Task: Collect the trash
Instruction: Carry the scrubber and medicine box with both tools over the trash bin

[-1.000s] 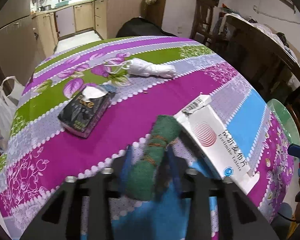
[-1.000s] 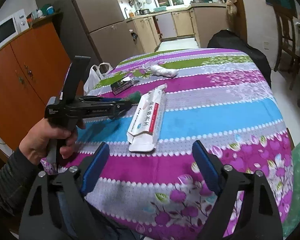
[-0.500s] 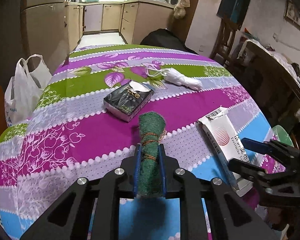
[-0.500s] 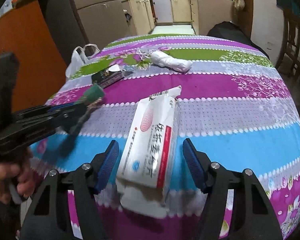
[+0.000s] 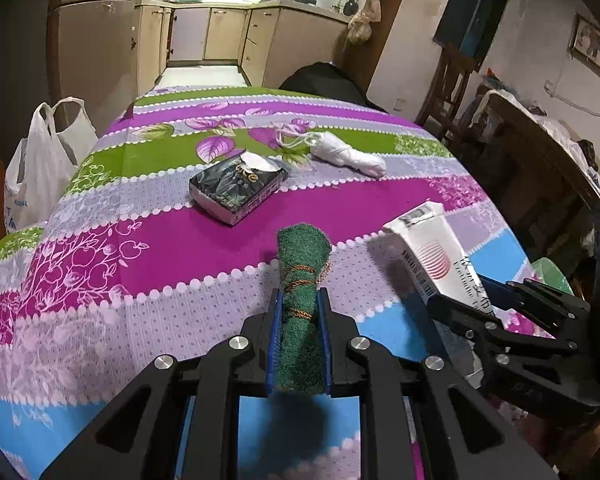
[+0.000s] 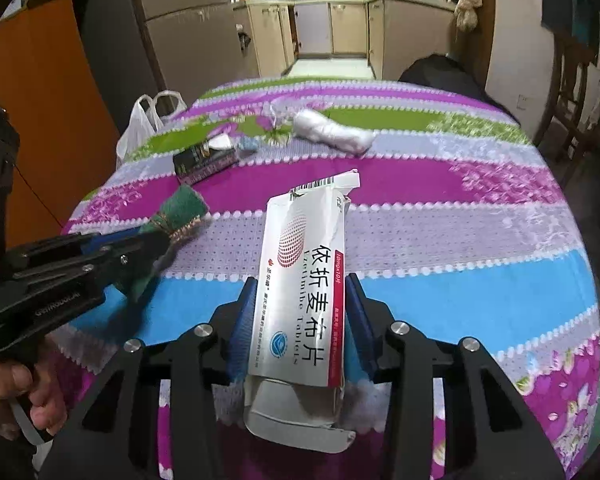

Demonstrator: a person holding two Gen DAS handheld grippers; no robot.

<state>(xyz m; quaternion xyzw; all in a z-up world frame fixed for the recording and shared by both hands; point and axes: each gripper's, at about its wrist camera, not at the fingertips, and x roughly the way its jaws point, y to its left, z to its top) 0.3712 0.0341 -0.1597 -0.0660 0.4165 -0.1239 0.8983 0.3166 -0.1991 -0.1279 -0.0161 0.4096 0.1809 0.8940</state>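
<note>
The right gripper (image 6: 300, 320) has just been closing and now hugs the white box (image 6: 300, 280); the left gripper (image 5: 299, 336) squeezes the green scrubber (image 5: 302, 292)

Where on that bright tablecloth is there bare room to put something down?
The tablecloth lies bare right of the white medicine box, and along the far green stripe behind the rolled white bag. It is crowded on the left: the black pack, green scouring pad and tongs.

Dark box (image 5: 236, 188) behind scrubber (image 5: 302, 312), carton (image 5: 440, 258) rightward.
</note>
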